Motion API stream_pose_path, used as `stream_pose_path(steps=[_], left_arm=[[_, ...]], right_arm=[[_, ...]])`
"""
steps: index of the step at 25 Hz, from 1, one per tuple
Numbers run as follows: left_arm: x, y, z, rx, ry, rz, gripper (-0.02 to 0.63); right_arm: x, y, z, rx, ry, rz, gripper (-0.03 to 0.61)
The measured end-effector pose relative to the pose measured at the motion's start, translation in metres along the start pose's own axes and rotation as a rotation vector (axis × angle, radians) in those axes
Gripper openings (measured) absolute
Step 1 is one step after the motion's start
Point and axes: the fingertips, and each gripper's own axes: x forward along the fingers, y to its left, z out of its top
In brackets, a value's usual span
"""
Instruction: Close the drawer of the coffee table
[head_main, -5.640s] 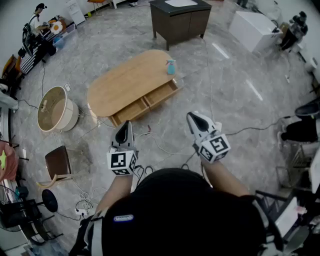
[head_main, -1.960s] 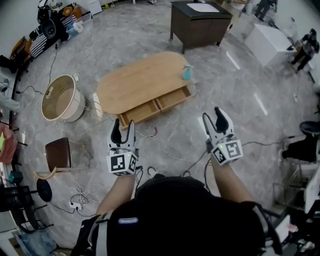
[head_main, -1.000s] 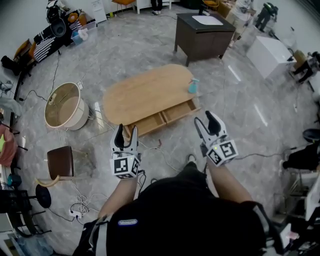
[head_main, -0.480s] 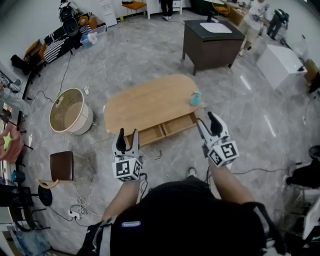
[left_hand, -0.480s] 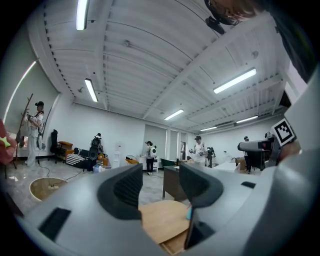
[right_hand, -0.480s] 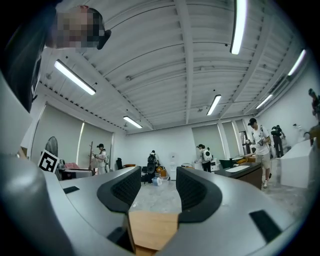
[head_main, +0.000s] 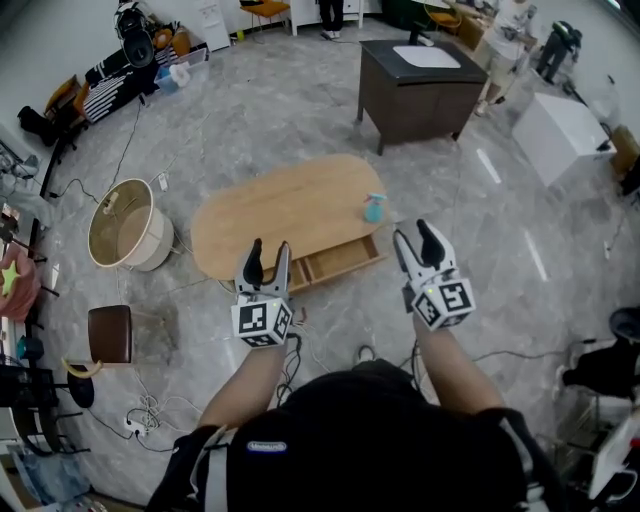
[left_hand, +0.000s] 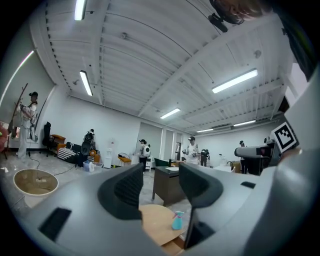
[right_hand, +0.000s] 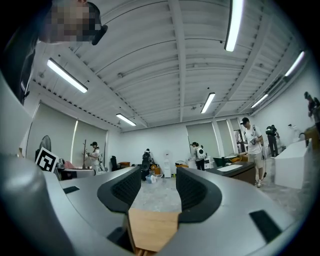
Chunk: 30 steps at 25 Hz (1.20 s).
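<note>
The drawer (head_main: 338, 261) stood pulled out from under the near long edge of the oval wooden worktop (head_main: 280, 210), toward that edge's right end; a teal spray bottle (head_main: 374, 208) stood upright on the worktop near its right end, just behind the open drawer.

The left hand-held gripper (head_main: 268, 256) was released, its jaws wide apart with nothing between them; from the head view it hung just in front of the drawer's left end, apart from it. In its own view the gap between the jaws framed only the far-off worktop, the bottle and a dark cabinet (head_main: 415, 85).

The right hand-held gripper (head_main: 416, 240) was also released and carried nothing; it was held just off the drawer's right end and beyond the worktop's right end, touching neither. Its own view showed only the worktop's wooden edge low between the parted jaws.

A round tub (head_main: 122, 225) sat on the grey floor (head_main: 250, 110) off the worktop's left end.
</note>
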Motion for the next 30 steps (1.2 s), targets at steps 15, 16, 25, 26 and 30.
stream_pose_path(steps=[15, 16, 25, 26, 30], left_arm=[[0.066, -0.052, -0.005, 0.070, 0.029, 0.109, 0.224], [0.065, -0.048, -0.006, 0.075, 0.035, 0.110, 0.224], [0.058, -0.025, -0.046, 0.067, 0.064, 0.059, 0.224], [0.058, -0.024, -0.052, 0.062, 0.072, 0.050, 0.224], [0.052, -0.024, -0.069, 0.061, 0.096, -0.005, 0.224]], right_arm=[[0.037, -0.078, 0.000, 0.007, -0.013, 0.095, 0.195], [0.041, -0.075, -0.006, 0.008, 0.001, 0.096, 0.195], [0.051, -0.035, -0.062, 0.002, 0.067, 0.096, 0.195], [0.050, -0.028, -0.067, -0.001, 0.073, 0.103, 0.195], [0.045, 0.004, -0.080, -0.033, 0.099, 0.146, 0.195]])
